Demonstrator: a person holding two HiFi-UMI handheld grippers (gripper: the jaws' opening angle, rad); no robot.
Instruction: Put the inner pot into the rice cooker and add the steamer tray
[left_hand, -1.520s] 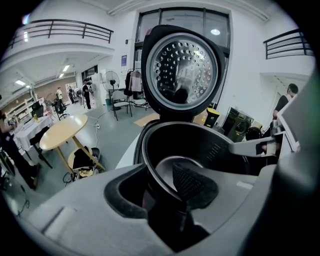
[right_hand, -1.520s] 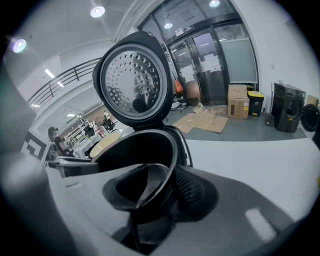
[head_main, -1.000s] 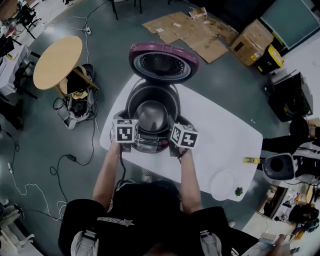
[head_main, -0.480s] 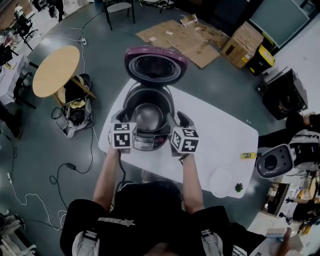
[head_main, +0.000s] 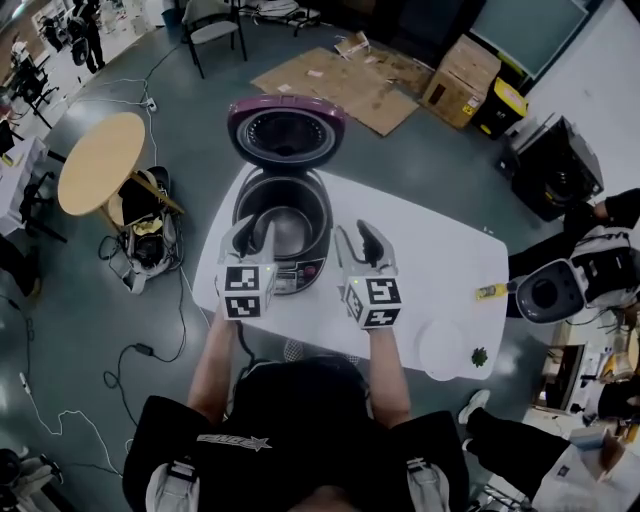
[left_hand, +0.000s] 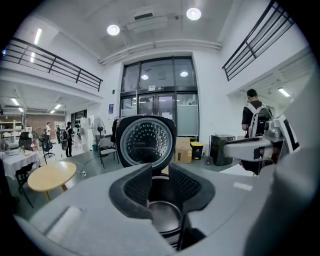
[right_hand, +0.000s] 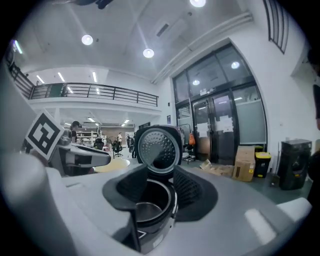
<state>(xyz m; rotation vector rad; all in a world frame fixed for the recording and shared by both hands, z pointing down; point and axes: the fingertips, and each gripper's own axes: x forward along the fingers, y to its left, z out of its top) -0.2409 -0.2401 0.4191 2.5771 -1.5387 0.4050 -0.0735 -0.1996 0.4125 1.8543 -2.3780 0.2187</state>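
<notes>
Inner pot: the inner pot (head_main: 291, 230) sat down inside the rice cooker (head_main: 302, 272), its metal floor showing through the open top.
Person: seen from above in a dark top, both forearms (head_main: 214, 360) reached forward over the near edge of the table (head_main: 440, 262).
Left claw: the left claw (left_hand: 159, 174) was held level just in front of the cooker's left side, touching nothing; its jaws stood apart and had just been closing, with nothing between them, only the cooker's opening seen beyond the gap.
Right claw: the right claw (right_hand: 161, 175) was held beside the cooker's front right, also clear of it; its jaws stood apart and gripped nothing.
Marker cubes: one cube (head_main: 247, 292) rode on the left claw and another (head_main: 373, 301) on the right, both over the table's near part.
Table: white, with the cooker at its far left.
White round dish: a white round dish (head_main: 443, 348) lay at the table's near right corner, well apart from the cooker, with a small green item (head_main: 478, 355) just beside it; whether it was the steamer tray could not be told.
Yellow item: a small yellow item (head_main: 490, 292) lay at the table's right edge.
Lid: the purple-rimmed lid (head_main: 286, 131) stood hinged open behind the cooker, its dimpled inner plate facing the person.
Floor beyond: a round wooden table (head_main: 100, 162) stood to the left with a bag (head_main: 150, 225) at its foot, flattened cardboard (head_main: 340, 85) lay further back, and a cardboard box (head_main: 460, 78) stood to its right.
</notes>
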